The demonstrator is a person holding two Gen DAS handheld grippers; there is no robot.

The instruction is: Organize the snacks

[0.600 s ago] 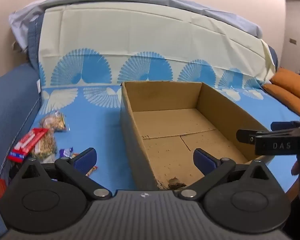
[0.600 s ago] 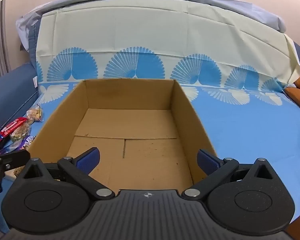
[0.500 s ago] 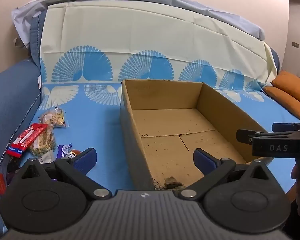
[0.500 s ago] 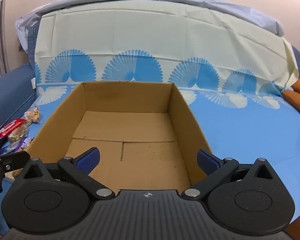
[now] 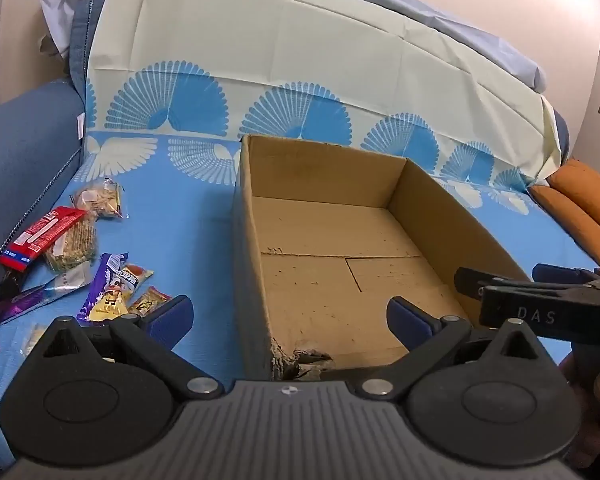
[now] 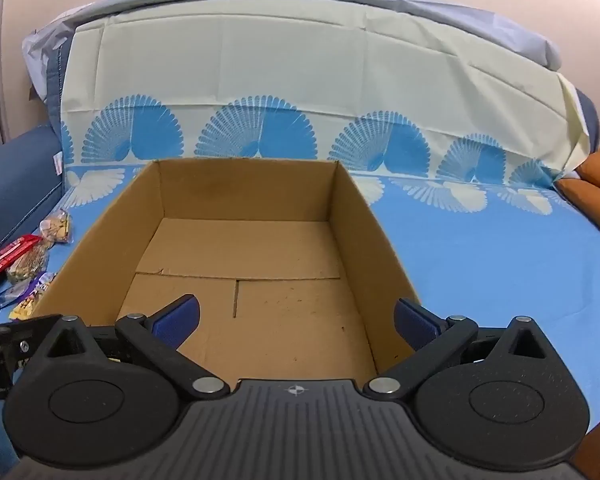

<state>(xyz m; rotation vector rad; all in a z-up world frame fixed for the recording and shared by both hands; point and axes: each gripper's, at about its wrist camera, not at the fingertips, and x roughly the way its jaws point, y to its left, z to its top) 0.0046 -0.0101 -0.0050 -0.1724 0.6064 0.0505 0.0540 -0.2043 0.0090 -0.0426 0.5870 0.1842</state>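
Left wrist view: one empty cardboard box [image 5: 340,240], about seven snack packets [image 5: 112,288] beside it, both grippers' fingers [image 5: 168,314] spread.

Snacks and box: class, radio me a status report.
Both hand-held grippers open, empty: left, right. Box empty. Snacks loose on sheet, left of box. Nothing in the way.

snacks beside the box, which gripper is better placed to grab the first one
Left. The left gripper, open and empty, has the snacks just past its left finger, while the right gripper faces the empty cardboard box, with the pile beyond the box's far wall.
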